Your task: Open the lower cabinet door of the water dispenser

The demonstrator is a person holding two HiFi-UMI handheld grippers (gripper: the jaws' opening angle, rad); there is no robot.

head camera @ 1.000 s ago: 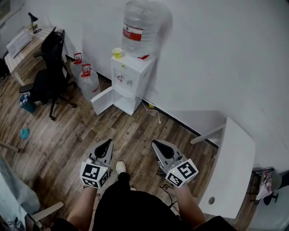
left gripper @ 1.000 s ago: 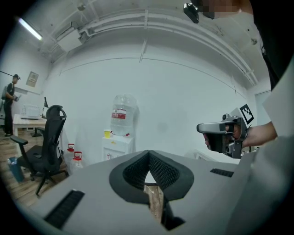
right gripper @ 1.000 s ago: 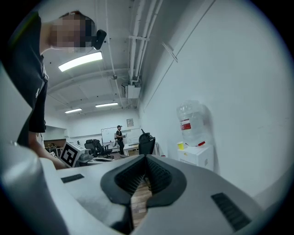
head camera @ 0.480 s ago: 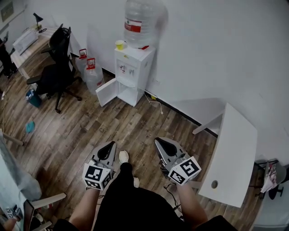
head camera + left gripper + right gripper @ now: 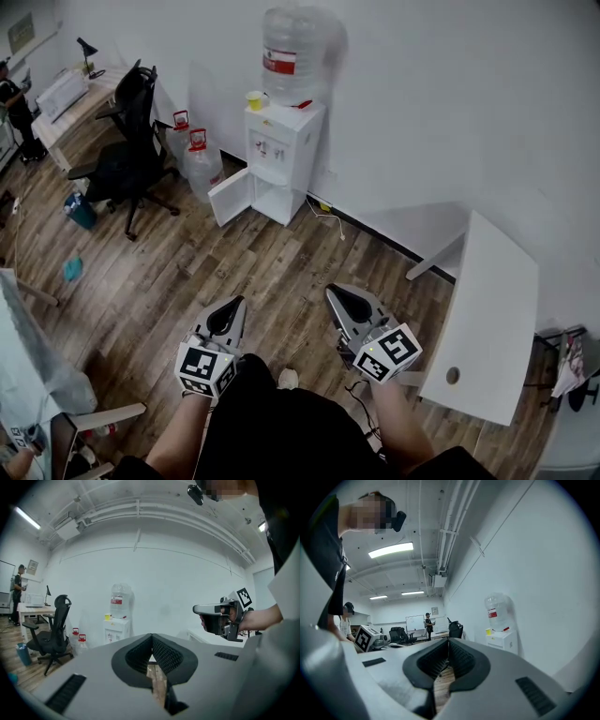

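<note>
The white water dispenser [image 5: 284, 150] stands against the far wall, a big clear bottle [image 5: 292, 52] on top and a yellow cup [image 5: 254, 99] beside it. Its lower cabinet door [image 5: 230, 197] hangs open, swung out to the left. My left gripper [image 5: 232, 307] and right gripper [image 5: 336, 295] are both shut and empty, held side by side over the wooden floor, well short of the dispenser. The left gripper view shows the dispenser [image 5: 116, 629] far ahead beyond the shut left gripper [image 5: 151, 637]. In the right gripper view the dispenser [image 5: 502, 641] stands at the right of the shut right gripper [image 5: 448, 641].
Two red-capped water jugs [image 5: 202, 159] stand left of the dispenser, with a black office chair [image 5: 131, 141] and a desk [image 5: 70, 94] further left. A white table [image 5: 487, 309] is close on my right. A cable [image 5: 328, 220] trails along the wall.
The view has drawn back from the dispenser, which now sits a little higher and smaller in the head view. Both grippers have come slightly lower in the picture, still shut.
</note>
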